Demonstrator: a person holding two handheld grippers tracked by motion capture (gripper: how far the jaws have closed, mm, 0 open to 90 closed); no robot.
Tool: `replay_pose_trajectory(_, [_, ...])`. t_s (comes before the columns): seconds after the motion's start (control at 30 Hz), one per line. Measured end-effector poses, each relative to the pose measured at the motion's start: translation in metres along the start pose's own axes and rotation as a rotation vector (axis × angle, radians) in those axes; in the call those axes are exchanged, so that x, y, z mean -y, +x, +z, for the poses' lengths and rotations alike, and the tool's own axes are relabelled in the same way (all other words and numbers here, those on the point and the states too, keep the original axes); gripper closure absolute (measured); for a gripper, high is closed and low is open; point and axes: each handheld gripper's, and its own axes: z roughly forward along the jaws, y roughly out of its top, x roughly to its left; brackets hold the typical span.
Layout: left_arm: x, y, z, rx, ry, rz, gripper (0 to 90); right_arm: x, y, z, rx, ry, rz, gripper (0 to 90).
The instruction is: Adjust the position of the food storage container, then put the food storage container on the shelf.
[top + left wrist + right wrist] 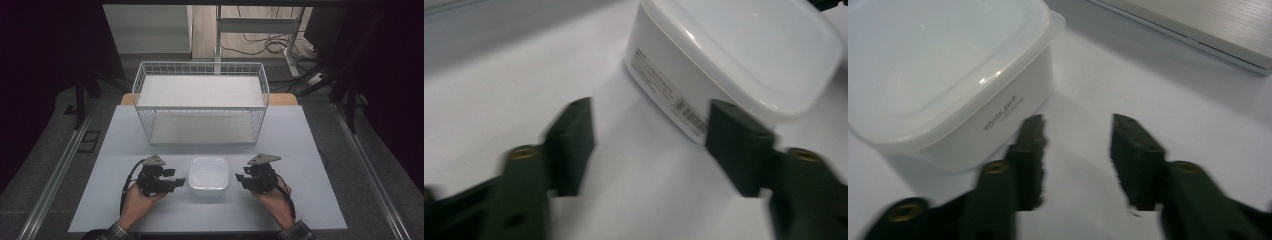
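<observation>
So there's a white plastic box (209, 175) with a lid sitting on the pale surface (300, 150), near the front edge and right in the middle between the two hands. The left tongs (181, 181) are just beside its left side, pointing at it, and the right tongs (239, 178) are just beside its right side, doing the same from the other way.

From the left gripper view, the left tongs (650, 137) are spread wide apart with nothing between them. The box (724, 60) sits just ahead, one jaw right in front of its lower corner where a barcode label (689, 117) is stuck on. Can't tell if that jaw actually touches it.

In the right gripper view the right tongs (1078, 150) are apart too, gripping nothing. The box (943, 70) is off to the side of one jaw, close by, with small printed lettering (1004, 114) on its wall.

Farther back on the surface stands a white wire basket (200, 102), well apart from the box, with a white shelf panel across its top and another at the bottom.
</observation>
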Motion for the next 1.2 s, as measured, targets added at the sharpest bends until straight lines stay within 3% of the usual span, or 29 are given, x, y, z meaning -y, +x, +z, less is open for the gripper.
replay_pose_trajectory(0.03, [0.004,0.002,-0.001,0.027,-0.012,0.006,21.7,0.004,-0.003,-0.002,-0.014,-0.012,-0.004,30.7])
replay_pose_trajectory(0.07, [0.004,0.002,-0.001,0.027,-0.012,0.006,19.4,0.004,-0.003,-0.002,-0.014,-0.012,-0.004,30.7])
replay_pose_trajectory(0.17, [0.005,0.002,-0.003,0.038,-0.016,0.027,15.7,0.009,-0.009,0.0,-0.017,-0.028,-0.009,16.2])
replay_pose_trajectory(0.27, [0.003,0.001,-0.003,0.02,-0.038,0.051,9.0,0.009,-0.013,0.001,-0.031,-0.045,-0.004,7.0])
replay_pose_trajectory(0.37, [0.002,0.001,-0.002,0.008,-0.059,0.065,6.4,0.008,-0.012,0.0,-0.038,-0.055,-0.018,5.2])
replay_pose_trajectory(0.6, [-0.005,-0.001,-0.006,0.043,-0.101,0.118,4.7,0.005,-0.011,0.0,-0.048,-0.053,-0.042,3.3])
replay_pose_trajectory(0.8, [-0.022,-0.009,-0.002,0.047,-0.048,0.117,5.1,-0.005,-0.008,-0.004,-0.067,-0.07,0.004,3.1])
replay_pose_trajectory(0.97, [-0.031,-0.013,-0.001,0.062,-0.039,0.119,4.1,-0.017,0.0,-0.01,-0.057,-0.068,0.017,0.4])
replay_pose_trajectory(1.03, [-0.036,-0.012,0.0,0.094,-0.057,0.082,4.3,-0.022,0.004,-0.01,-0.064,-0.062,0.019,0.0])
replay_pose_trajectory(1.17, [-0.041,-0.013,0.004,0.09,-0.046,0.078,7.1,-0.028,0.012,-0.009,-0.077,-0.053,0.002,1.4])
replay_pose_trajectory(1.2, [-0.044,-0.014,0.008,0.086,-0.034,0.083,8.2,-0.032,0.015,-0.005,-0.091,-0.038,0.011,5.3])
